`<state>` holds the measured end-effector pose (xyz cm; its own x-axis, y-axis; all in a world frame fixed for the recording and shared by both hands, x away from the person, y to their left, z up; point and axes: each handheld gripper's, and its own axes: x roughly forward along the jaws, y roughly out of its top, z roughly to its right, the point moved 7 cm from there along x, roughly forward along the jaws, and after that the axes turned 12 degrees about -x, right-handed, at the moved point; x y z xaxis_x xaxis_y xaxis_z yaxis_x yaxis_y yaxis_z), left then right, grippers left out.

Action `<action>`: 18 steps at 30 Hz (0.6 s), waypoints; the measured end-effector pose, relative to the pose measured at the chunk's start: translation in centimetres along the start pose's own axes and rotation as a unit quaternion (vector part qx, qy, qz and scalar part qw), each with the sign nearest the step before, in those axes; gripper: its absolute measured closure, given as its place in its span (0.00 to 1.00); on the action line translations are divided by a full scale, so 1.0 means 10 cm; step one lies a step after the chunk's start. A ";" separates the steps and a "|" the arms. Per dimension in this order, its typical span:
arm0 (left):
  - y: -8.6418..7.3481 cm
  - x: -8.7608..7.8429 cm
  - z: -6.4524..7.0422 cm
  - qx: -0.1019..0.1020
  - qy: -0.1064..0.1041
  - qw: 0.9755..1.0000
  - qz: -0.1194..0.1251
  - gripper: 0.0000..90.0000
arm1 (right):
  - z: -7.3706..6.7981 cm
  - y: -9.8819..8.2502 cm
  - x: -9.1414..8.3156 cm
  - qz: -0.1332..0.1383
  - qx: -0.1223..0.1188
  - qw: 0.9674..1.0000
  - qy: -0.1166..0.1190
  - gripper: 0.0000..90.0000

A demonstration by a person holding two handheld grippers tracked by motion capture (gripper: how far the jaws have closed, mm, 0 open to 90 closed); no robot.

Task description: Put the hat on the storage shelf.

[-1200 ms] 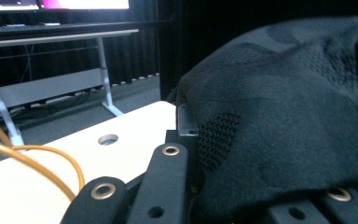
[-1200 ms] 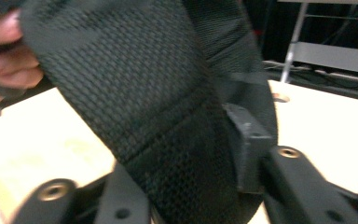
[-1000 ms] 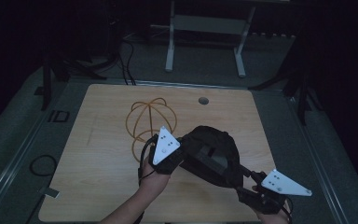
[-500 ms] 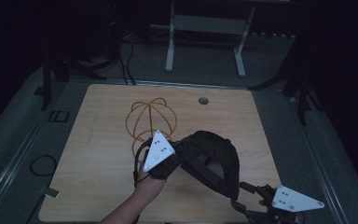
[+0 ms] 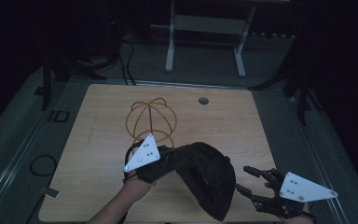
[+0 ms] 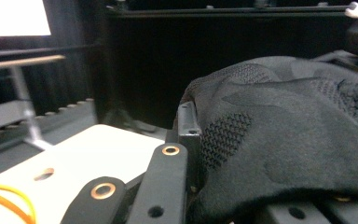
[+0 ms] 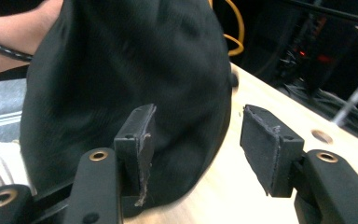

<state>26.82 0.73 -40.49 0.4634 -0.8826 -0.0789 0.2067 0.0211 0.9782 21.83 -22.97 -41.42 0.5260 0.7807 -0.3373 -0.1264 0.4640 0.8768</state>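
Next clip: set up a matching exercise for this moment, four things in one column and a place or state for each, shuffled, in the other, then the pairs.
Things:
1. left gripper
2. right gripper
3. black cap
4. orange wire frame

Places or states:
A. stands on the table behind the cap
B. jaws apart, nothing clamped between them
C. held up above the table's near edge
D. shut on the cap's fabric

Pairs: 1-D, 2-B, 3-C, 4-A

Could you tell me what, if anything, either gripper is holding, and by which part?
The left gripper is shut on the black cap, clamping its fabric edge. The right gripper is open beside the cap, holding nothing.
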 end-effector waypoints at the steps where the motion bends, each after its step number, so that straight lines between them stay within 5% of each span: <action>1: -0.02 -0.01 0.00 -0.004 -0.011 1.000 -0.004 0.98 | 0.00 0.03 0.04 0.000 -0.008 1.000 0.002 0.47; 4: -0.05 -0.05 0.02 -0.002 -0.047 0.999 -0.005 0.98 | -0.03 0.10 0.16 -0.005 -0.028 1.000 0.013 0.46; 9: -0.09 -0.09 0.04 -0.002 -0.078 0.997 -0.019 0.98 | -0.08 0.22 0.28 0.008 -0.051 0.998 0.046 0.46; 13: -0.08 -0.11 0.01 -0.016 -0.088 0.996 -0.018 0.98 | -0.13 0.30 0.35 0.014 -0.062 0.996 0.068 0.50; 18: -0.06 -0.13 -0.02 -0.020 -0.085 0.996 -0.011 0.98 | -0.16 0.32 0.42 0.009 -0.075 0.995 0.073 0.66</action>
<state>26.26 1.92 -40.97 0.3061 -0.9499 -0.0633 0.2506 0.0162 0.9680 22.31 -17.52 -40.53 0.3967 0.8364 -0.3782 -0.2636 0.4985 0.8259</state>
